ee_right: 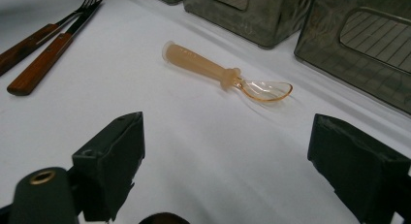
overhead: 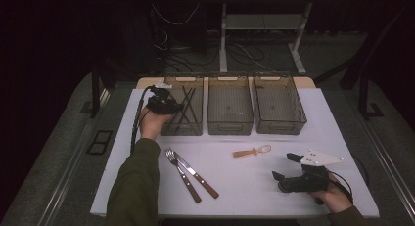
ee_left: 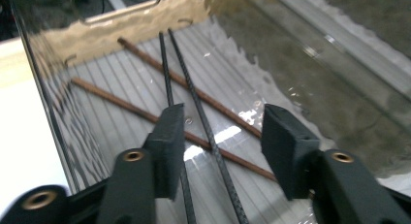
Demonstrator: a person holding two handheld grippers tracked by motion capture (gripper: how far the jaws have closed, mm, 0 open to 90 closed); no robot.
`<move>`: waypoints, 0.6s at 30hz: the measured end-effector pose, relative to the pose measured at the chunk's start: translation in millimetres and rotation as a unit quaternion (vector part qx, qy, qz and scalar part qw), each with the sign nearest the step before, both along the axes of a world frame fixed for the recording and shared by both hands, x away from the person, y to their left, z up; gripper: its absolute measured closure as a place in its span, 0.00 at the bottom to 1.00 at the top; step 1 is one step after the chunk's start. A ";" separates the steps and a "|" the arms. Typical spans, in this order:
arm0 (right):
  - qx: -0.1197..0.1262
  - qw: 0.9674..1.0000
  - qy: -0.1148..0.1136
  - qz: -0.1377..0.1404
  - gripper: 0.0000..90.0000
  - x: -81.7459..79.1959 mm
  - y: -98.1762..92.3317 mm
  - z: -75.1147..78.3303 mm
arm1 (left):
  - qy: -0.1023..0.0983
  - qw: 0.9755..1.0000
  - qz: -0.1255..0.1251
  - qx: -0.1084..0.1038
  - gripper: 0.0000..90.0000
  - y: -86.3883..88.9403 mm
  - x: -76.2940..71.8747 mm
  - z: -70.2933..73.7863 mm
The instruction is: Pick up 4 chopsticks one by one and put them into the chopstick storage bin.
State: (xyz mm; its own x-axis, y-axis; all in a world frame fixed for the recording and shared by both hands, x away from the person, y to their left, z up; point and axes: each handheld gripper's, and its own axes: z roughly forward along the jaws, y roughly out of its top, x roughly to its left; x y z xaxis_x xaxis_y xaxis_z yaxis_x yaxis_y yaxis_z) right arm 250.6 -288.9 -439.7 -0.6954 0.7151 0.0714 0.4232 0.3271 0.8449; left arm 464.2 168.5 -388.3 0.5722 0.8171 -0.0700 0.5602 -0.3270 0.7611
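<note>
Left gripper view looks into the left bin [ee_left: 72, 44], where black chopsticks [ee_left: 194, 98] lie across brown chopsticks [ee_left: 160, 73]; the left gripper [ee_left: 223, 132] hangs over them, jaws apart, gripping nothing; high view shows the right gripper [overhead: 286, 167] wide open near the spoon [overhead: 252, 151], fork [overhead: 182, 173] and knife [overhead: 195, 174] on the table [overhead: 244, 187].

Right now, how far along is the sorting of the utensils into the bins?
Done: four chopsticks lie in the left bin. In hand: nothing; the left gripper hangs open over them, and the right gripper is open facing the spoon. Left: spoon, fork and knife on the table.
</note>
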 end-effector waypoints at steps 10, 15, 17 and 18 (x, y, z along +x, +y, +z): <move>0.000 1.000 0.000 -0.001 0.15 0.3 -0.1 -0.3 | -0.031 0.998 -0.050 -0.028 0.40 6.7 -31.0 16.4; -0.001 1.000 0.000 -0.002 0.15 0.7 0.4 -0.6 | -0.035 0.996 -0.073 -0.038 0.30 4.1 -52.5 16.8; -0.001 1.000 0.001 -0.002 0.15 0.5 0.4 -0.6 | -0.037 0.995 -0.085 -0.041 0.27 2.6 -63.1 15.3; -0.001 1.000 0.001 -0.002 0.15 0.5 0.2 -0.6 | -0.038 0.995 -0.089 -0.040 0.25 1.8 -66.7 14.6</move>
